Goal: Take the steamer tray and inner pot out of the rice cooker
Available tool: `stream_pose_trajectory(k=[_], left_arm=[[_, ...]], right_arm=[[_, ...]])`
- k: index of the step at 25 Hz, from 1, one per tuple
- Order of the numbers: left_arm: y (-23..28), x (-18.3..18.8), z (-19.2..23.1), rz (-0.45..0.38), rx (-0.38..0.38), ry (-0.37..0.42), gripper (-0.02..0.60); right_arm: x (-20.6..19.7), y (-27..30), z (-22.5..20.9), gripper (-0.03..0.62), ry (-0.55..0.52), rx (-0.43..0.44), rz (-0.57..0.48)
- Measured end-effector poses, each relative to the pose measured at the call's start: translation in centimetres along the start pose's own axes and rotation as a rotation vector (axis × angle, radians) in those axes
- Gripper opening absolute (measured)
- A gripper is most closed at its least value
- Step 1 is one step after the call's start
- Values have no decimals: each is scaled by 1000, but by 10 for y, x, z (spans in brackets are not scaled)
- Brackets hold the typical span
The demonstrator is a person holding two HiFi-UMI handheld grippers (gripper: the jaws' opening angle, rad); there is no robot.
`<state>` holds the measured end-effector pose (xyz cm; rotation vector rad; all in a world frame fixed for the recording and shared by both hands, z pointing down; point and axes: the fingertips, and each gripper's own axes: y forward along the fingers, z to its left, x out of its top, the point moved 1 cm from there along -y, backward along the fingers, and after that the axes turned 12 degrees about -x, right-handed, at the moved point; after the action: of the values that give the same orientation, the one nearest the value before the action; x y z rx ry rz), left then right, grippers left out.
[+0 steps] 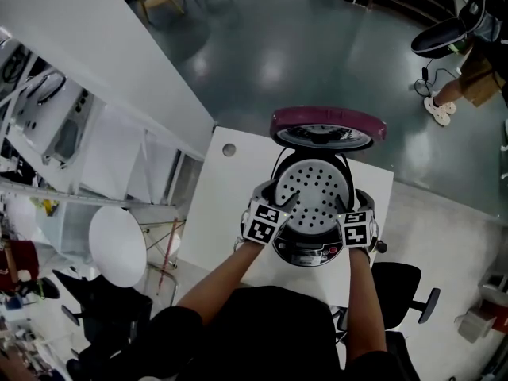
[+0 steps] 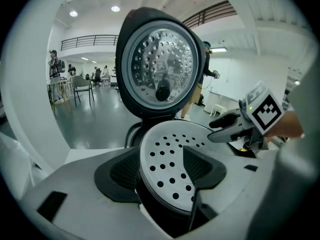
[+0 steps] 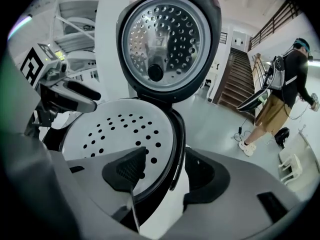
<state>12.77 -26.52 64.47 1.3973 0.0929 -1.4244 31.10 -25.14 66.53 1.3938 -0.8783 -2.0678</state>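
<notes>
Rice cooker (image 1: 313, 248) sits at near edge of white bench (image 1: 226, 197). Its lid (image 1: 328, 125) stands up at the far side, so space over cooker's mouth is open. Perforated steamer tray (image 1: 312, 185) sits in cooker's mouth; inner pot hidden under it. L gripper (image 2: 161, 156) at cooker's left rim: jaws spread, straddling tray edge, one pad over the holes, other outside. R gripper (image 3: 167, 156) at cooker's right rim, also spread, w/ tray edge + cooker's dark rim between pads. Bare bench left of cooker; bench edge close on right & front. Black chair (image 1: 401, 280) off cooker's right front.
</notes>
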Motion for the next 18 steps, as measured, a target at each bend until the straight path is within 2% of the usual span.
stream_pose_trajectory(k=[7,10,14,18], left_arm=[[16,-18,13,128,23,64,250],[19,-21,12,152,57,90,251],[21,-23,13,178,118,189,243],[18,-23,16,171,165,215,244]], right_arm=[[-4,14,6,218,-114,-17,32],[-9,21,6,218,-169,-46,38],[-10,22,4,218,-179,-72,32],[-9,22,4,218,-189,-80,18]])
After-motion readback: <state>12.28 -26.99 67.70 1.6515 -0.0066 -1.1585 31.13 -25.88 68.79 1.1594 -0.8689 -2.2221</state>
